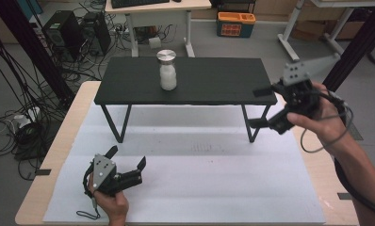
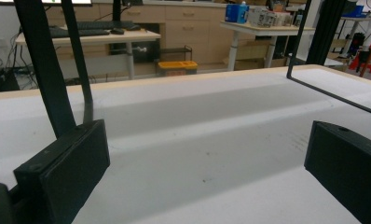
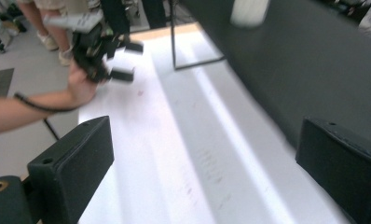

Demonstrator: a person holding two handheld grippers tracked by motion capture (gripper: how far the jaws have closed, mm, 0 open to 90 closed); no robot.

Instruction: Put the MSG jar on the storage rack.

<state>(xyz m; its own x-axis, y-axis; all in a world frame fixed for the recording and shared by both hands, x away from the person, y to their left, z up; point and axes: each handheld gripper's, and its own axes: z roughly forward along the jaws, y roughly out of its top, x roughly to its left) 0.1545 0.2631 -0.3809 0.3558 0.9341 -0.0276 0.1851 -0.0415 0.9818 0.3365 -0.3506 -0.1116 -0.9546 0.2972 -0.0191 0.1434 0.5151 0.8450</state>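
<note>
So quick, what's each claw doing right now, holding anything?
Left claw: open, holding nothing, resting low on the white mat.
Right claw: open, holding nothing, beside the black shelf.

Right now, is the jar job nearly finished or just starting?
It looks nearly finished, though I can't be sure. The jar stands upright on the black shelf, with nothing touching it. The right tool is open and empty at the shelf's right end. The left tool rests open on the white mat. Nothing obvious is left.

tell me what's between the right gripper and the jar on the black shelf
Nothing: in the high view only bare black shelf top lies between the jar and the right gripper.
</note>
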